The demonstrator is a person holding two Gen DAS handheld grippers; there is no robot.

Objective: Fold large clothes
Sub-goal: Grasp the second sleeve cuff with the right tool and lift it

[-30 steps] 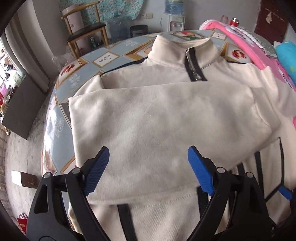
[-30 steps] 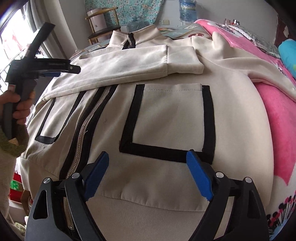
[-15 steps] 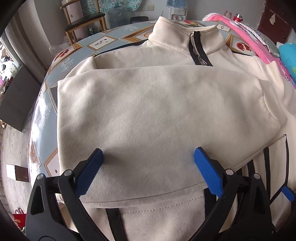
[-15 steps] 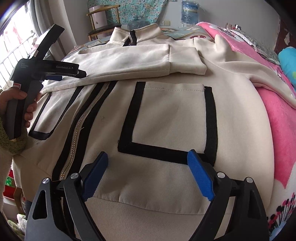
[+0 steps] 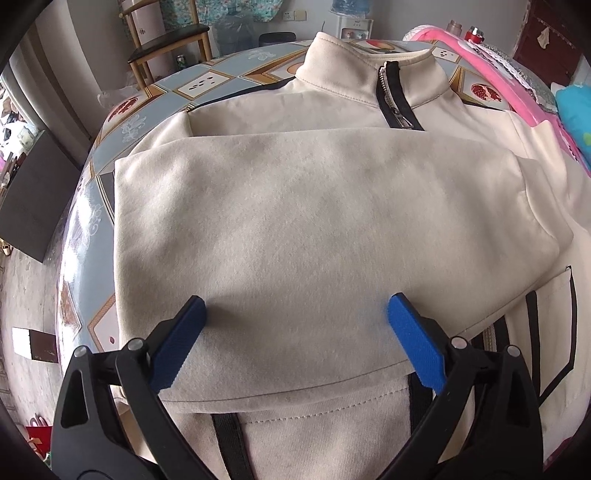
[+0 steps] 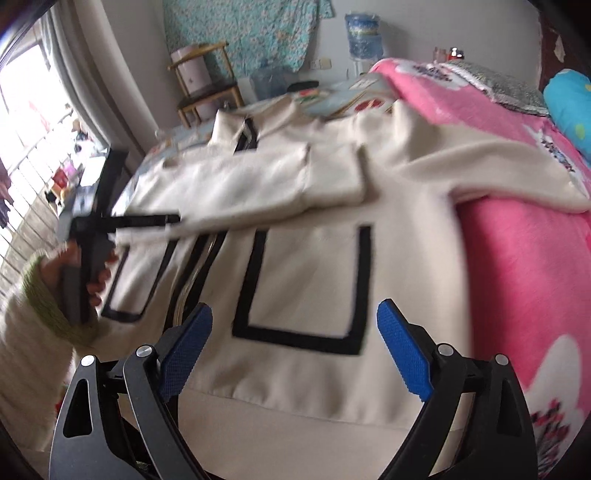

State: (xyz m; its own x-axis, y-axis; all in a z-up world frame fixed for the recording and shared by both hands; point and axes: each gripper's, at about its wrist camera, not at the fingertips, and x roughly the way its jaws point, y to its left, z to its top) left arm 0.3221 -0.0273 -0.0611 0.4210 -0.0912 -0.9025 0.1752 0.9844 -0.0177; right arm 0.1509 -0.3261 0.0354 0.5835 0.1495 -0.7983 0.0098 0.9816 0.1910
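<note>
A cream zip jacket [image 5: 314, 221] with black trim lies front up on the table, collar [image 5: 369, 74] at the far end. One sleeve [image 5: 295, 177] is folded flat across the chest. My left gripper [image 5: 295, 332] hangs over that sleeve's near edge, open, with nothing between its blue pads. In the right wrist view the left gripper [image 6: 122, 221] shows at the left, held by a hand [image 6: 74, 266]. My right gripper [image 6: 295, 343] is open above the black-outlined pocket [image 6: 306, 288] near the hem. The other sleeve [image 6: 480, 166] stretches out to the right over a pink blanket.
The table [image 5: 207, 85] has a blue patterned cloth. A pink blanket [image 6: 517, 258] and a blue pillow [image 6: 572, 99] lie along the right side. A wooden chair [image 5: 166, 48] and a water dispenser [image 6: 364, 33] stand beyond the table's far edge.
The left gripper's jaws have spread wider over the folded sleeve. The right gripper has lifted and drawn back from the hem, so more of the jacket shows and its view is blurred.
</note>
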